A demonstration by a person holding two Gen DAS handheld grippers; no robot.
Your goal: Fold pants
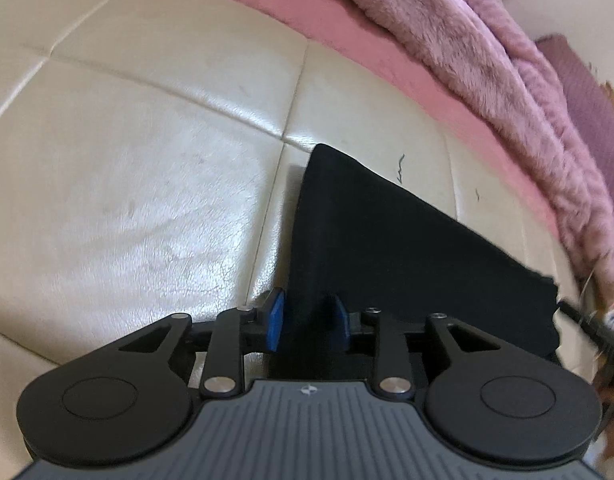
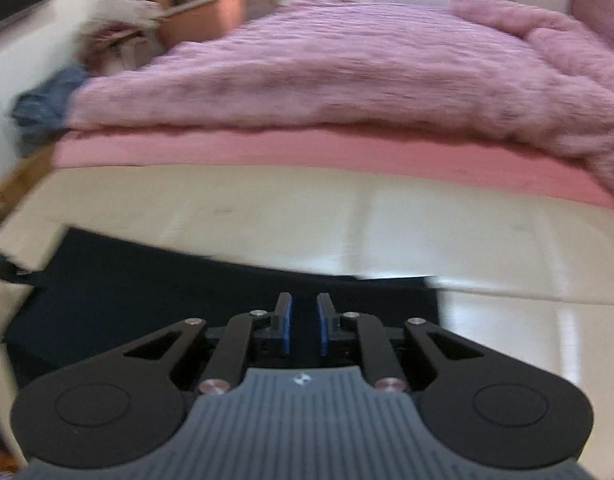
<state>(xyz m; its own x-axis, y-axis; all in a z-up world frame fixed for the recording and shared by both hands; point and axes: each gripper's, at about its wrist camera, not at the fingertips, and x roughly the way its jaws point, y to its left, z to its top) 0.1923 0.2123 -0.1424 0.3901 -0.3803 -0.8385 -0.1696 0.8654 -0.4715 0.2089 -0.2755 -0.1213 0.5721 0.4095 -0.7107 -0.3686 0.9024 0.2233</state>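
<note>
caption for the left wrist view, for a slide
Left claw open astride the edge of folded black pants on a cream padded bench.

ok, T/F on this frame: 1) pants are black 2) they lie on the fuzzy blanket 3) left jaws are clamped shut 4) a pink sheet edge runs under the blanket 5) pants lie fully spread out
1) The pants are black. True.
2) They lie on the fuzzy blanket. False: they lie on the cream padded surface.
3) The left gripper is clamped shut. False: its jaws stand apart around a fabric ridge.
4) A pink sheet runs under the blanket. True.
5) Pants fully spread out. False: already folded compactly.
</note>
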